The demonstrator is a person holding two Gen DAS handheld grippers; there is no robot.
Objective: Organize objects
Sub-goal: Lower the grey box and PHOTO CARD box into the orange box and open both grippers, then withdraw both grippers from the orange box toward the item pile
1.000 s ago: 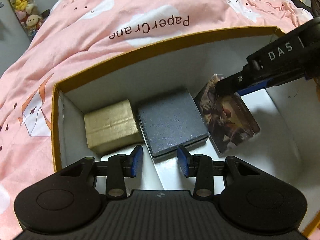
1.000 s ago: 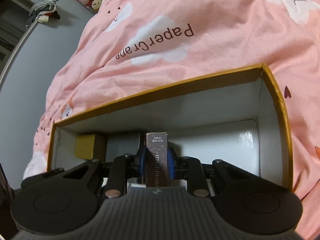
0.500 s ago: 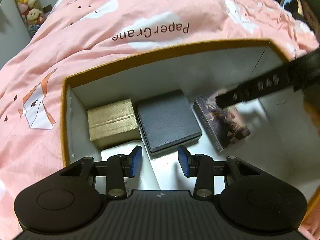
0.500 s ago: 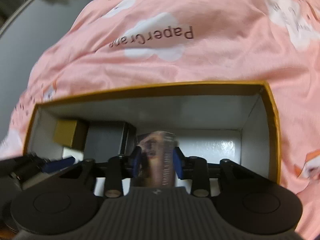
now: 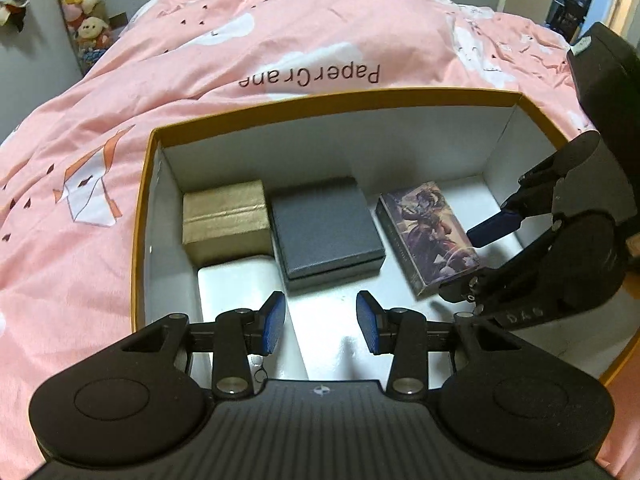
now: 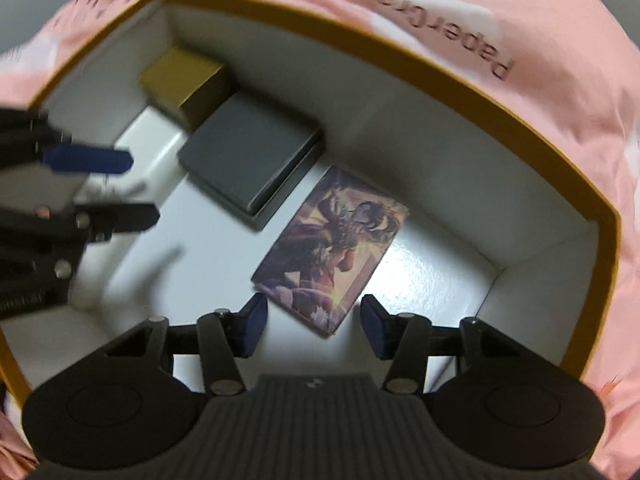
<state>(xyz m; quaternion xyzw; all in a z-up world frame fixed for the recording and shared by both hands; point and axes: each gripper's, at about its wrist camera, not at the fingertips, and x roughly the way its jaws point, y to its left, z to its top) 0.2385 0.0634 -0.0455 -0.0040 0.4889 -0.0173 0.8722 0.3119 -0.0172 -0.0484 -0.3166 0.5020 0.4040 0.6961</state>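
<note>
Right wrist view, right claw (image 6: 310, 326) just spreading, clear of card box (image 6: 332, 252) lying flat mid-frame, left claw (image 5: 320, 322) half open, empty.

The right wrist view is blurred, worst at upper left around the gold box (image 6: 180, 76). The carton (image 6: 520, 132) is cut off at the bottom edge. The card box's (image 5: 430, 236) side lettering is unreadable.
</note>
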